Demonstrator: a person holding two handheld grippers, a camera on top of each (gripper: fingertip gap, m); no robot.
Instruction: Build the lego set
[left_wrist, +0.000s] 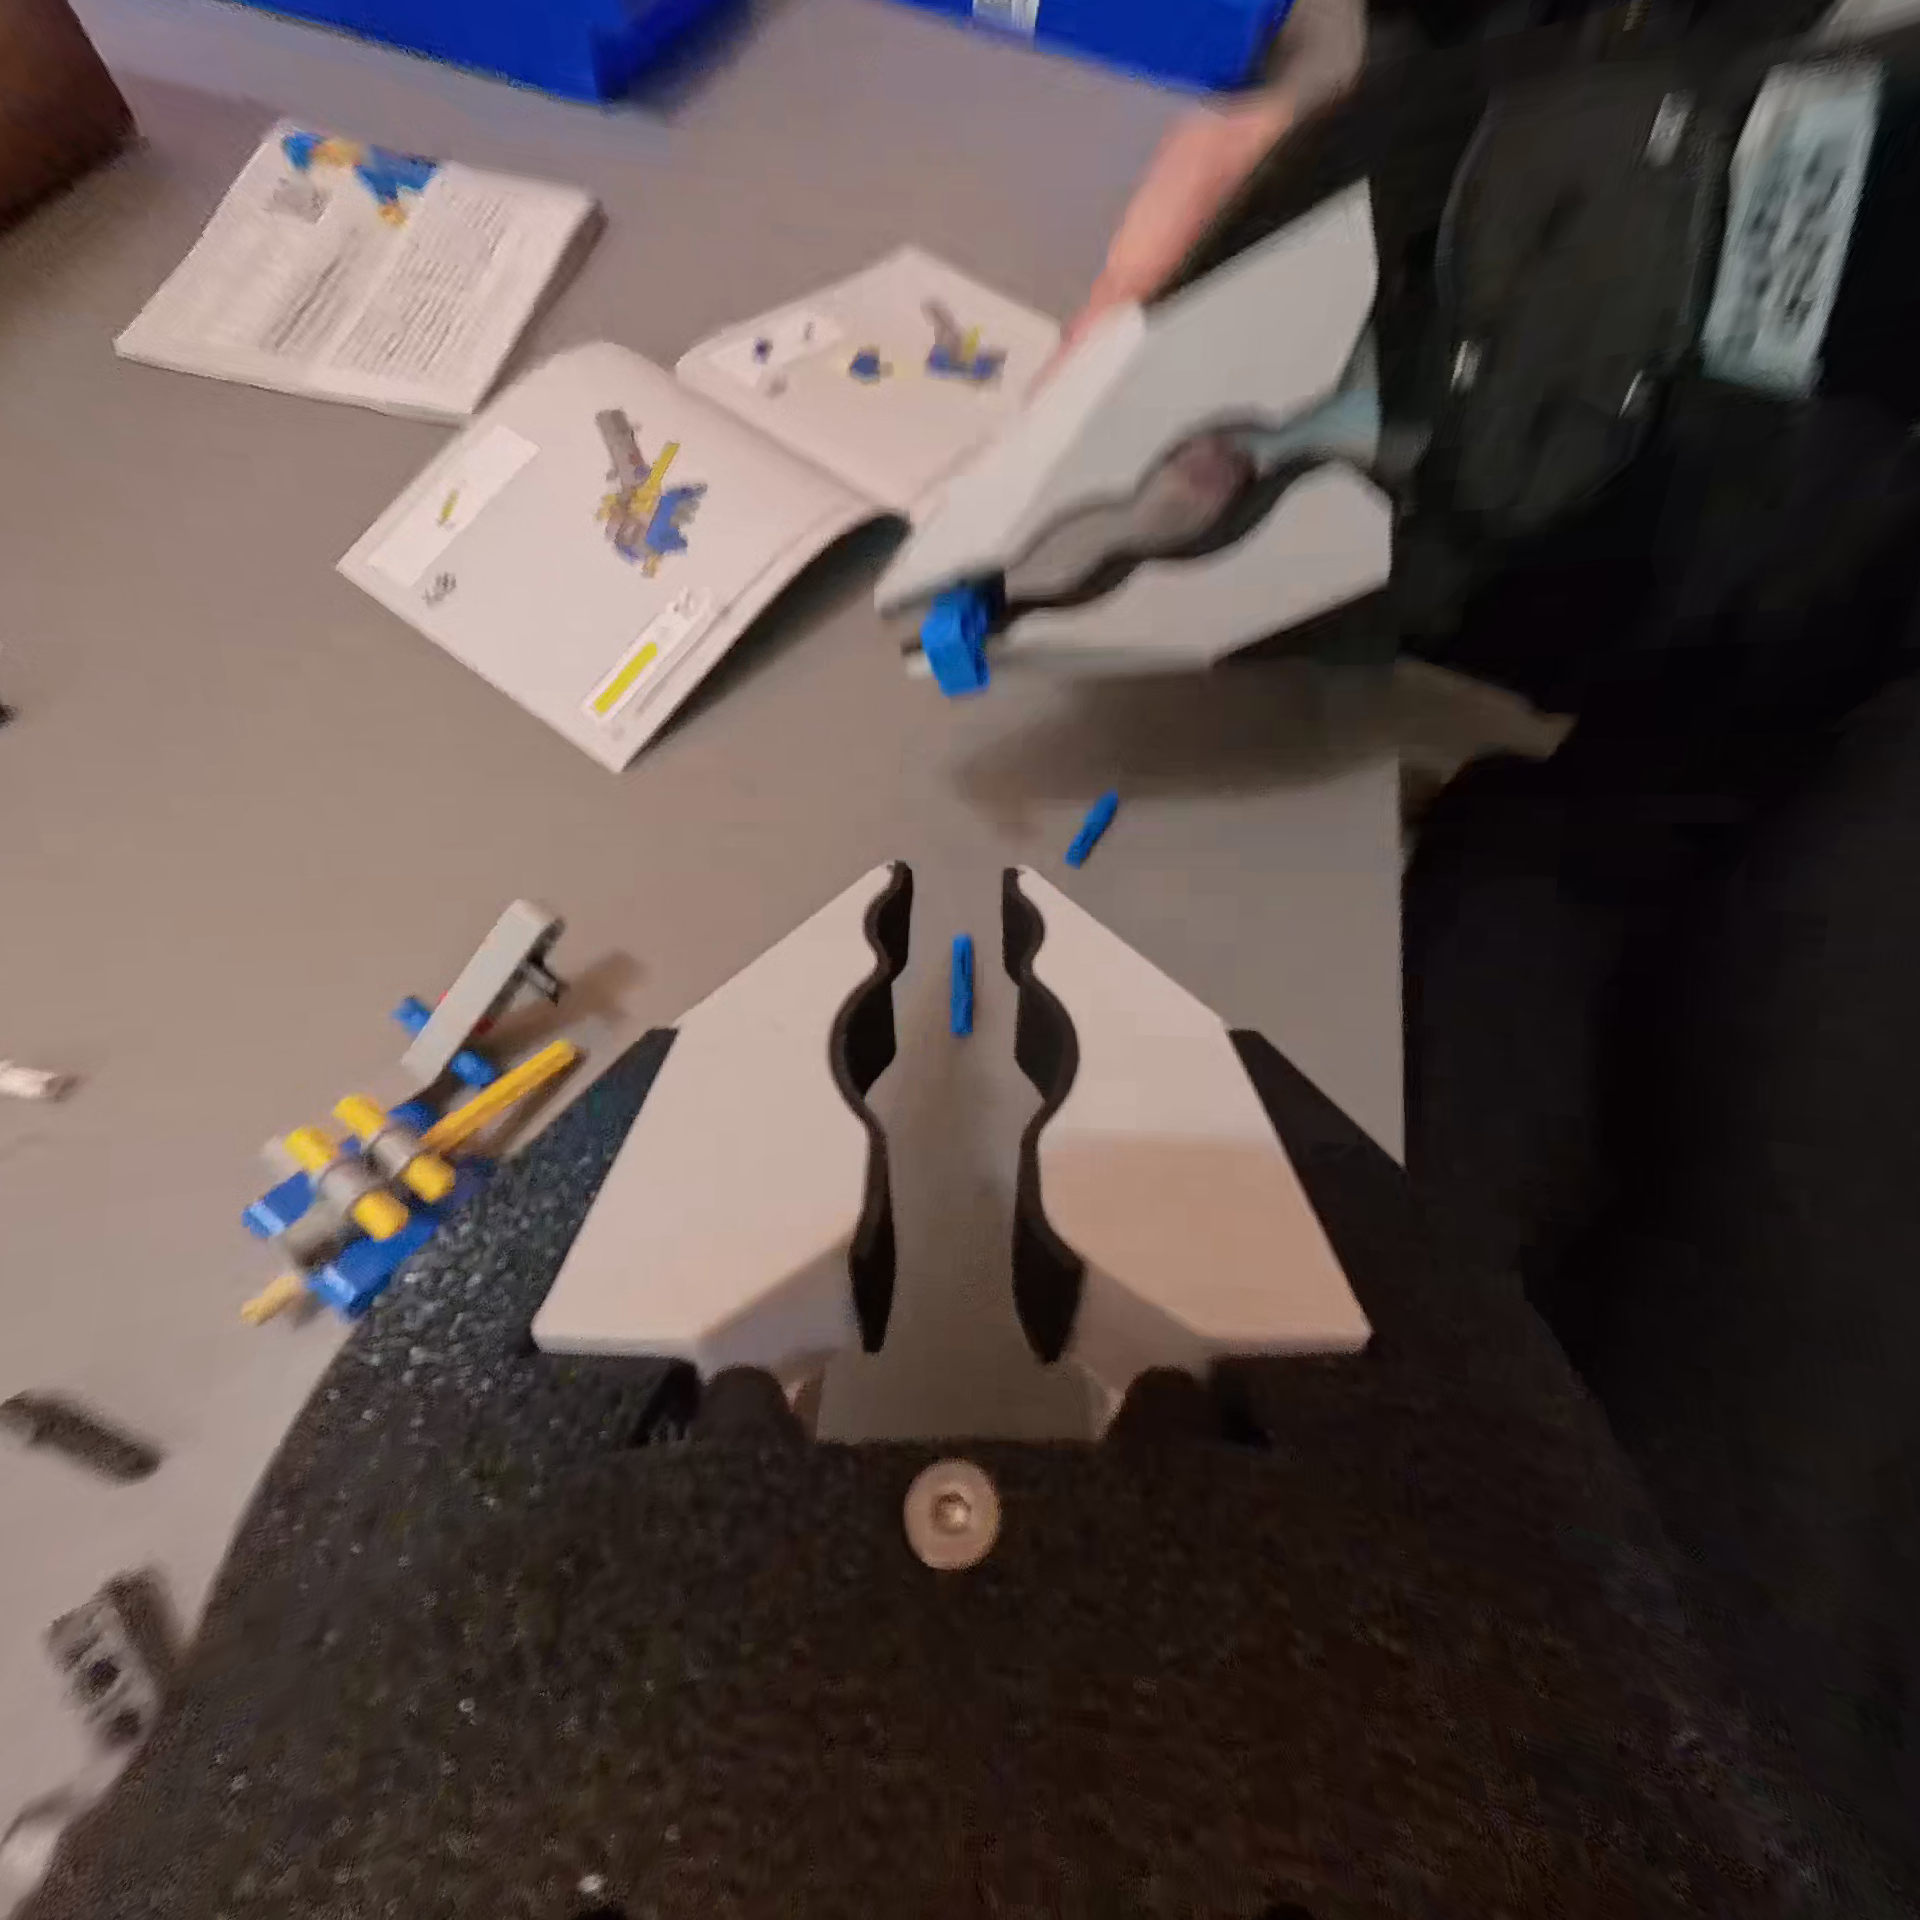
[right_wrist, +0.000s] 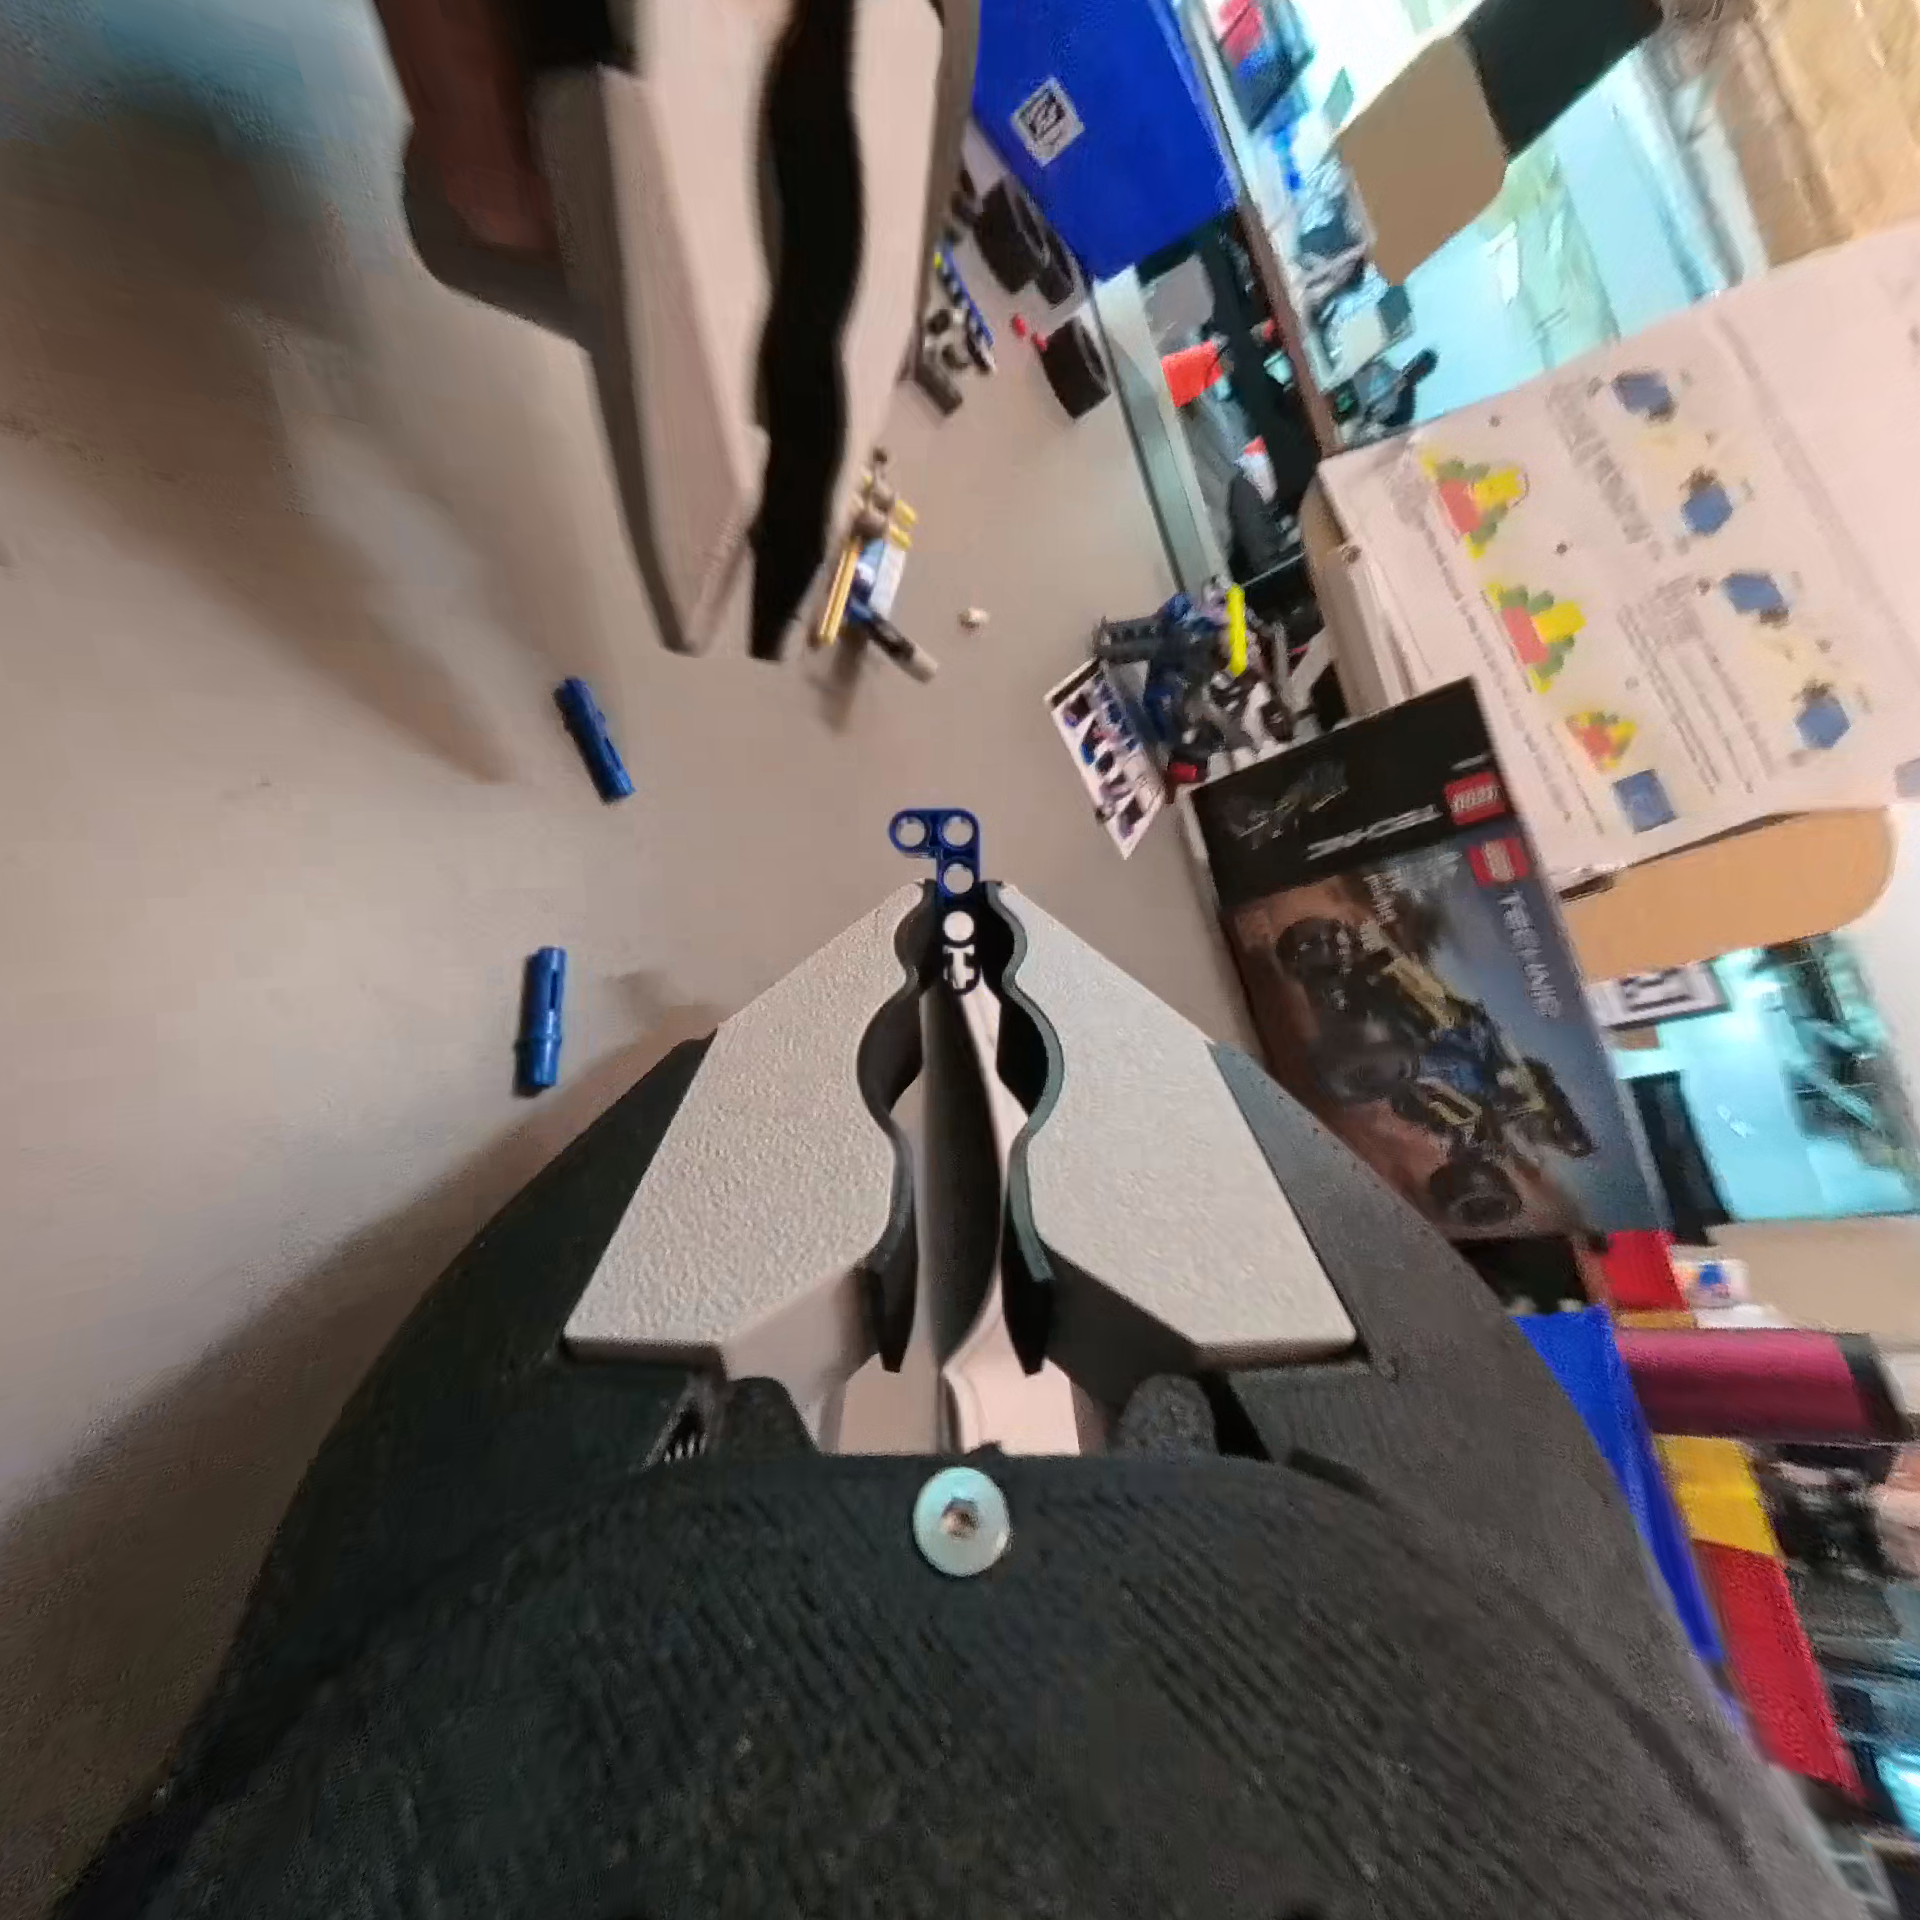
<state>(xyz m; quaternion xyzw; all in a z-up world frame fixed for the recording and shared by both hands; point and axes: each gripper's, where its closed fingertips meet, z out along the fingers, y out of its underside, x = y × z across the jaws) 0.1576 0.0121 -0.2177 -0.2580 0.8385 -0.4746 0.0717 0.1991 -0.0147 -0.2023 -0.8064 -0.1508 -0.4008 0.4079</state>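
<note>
right gripper (right_wrist: 961, 894) clamped blue l-shaped beam (right_wrist: 943, 847) by long leg. left gripper (left_wrist: 956, 883) gaped, empty, straddling blue pin (left_wrist: 962, 984) on table (left_wrist: 260, 831). pin looked light, rigid, rolly: pinch across middle.

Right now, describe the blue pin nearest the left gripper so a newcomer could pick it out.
Start at the grey table in the left wrist view, then find the open left gripper. The blue pin lies on the table framed between its fingers, pointing along them; the other blue pin lies slanted beyond the tips.
</note>
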